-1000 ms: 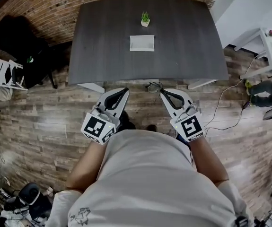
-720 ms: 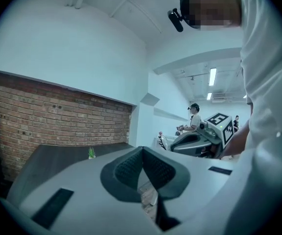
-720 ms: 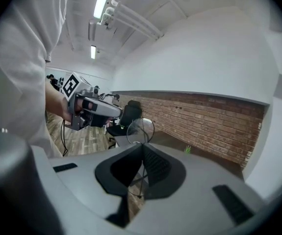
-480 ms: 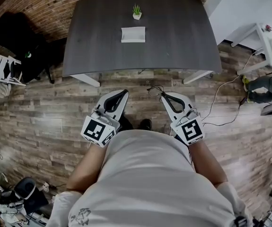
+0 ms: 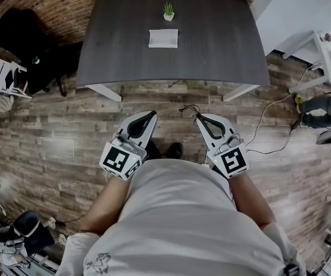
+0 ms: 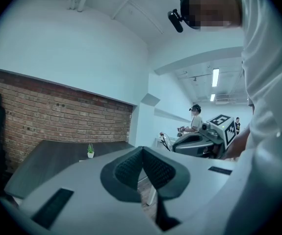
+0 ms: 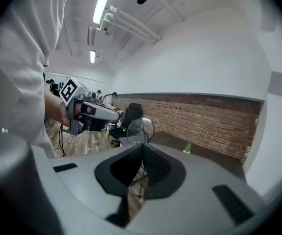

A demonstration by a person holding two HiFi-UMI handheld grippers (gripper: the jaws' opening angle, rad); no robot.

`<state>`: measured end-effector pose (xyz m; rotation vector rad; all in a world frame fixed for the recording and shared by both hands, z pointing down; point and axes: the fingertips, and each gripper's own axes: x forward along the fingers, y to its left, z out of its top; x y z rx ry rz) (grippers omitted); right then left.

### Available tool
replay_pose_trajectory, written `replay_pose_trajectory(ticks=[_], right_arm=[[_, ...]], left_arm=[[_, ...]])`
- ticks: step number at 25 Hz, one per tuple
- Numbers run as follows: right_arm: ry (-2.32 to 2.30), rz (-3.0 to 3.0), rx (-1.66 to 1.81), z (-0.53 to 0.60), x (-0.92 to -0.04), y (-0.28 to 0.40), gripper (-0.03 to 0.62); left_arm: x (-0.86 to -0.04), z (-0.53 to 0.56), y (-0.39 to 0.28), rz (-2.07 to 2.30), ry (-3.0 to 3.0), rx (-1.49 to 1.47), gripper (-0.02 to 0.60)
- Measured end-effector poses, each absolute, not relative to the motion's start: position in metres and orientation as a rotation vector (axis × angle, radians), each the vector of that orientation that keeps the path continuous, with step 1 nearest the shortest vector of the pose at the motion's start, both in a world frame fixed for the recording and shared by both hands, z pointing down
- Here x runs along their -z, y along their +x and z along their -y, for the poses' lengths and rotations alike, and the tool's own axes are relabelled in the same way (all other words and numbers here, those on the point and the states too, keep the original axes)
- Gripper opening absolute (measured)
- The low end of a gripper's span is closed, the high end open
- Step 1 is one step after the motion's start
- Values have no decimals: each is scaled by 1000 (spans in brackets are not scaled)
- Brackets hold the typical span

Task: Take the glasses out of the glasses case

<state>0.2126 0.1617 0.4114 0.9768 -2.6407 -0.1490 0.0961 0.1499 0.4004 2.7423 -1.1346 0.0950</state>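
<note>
Glasses (image 7: pixel 140 129) out of the glasses case (image 5: pixel 163 38), pinched in the right gripper (image 5: pixel 198 115) over the floor (image 5: pixel 56 131), short of the worktop's (image 5: pixel 223 56) near edge.

The right gripper's fingers (image 7: pixel 155 165) are clamped on the thin frame, and one round lens stands up past their tips. The left gripper (image 5: pixel 152 113) has its fingers (image 6: pixel 126 168) together on nothing. The white case lies well apart, toward the worktop's far edge, just short of a small potted plant (image 5: pixel 168 11). The glasses look light, thin-wired and fragile, with lenses that smear easily. They are best held gently by the frame or an arm, never the lens, and could swing or slip in so narrow a pinch.
</note>
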Motion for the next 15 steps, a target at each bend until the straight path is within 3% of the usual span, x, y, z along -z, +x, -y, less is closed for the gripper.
replay_pose_trajectory(ticks=[15], right_arm=[[981,2640,150,-154,-410,195,14]], left_arm=[[-403,-145,78,1140,2731,-90,11]])
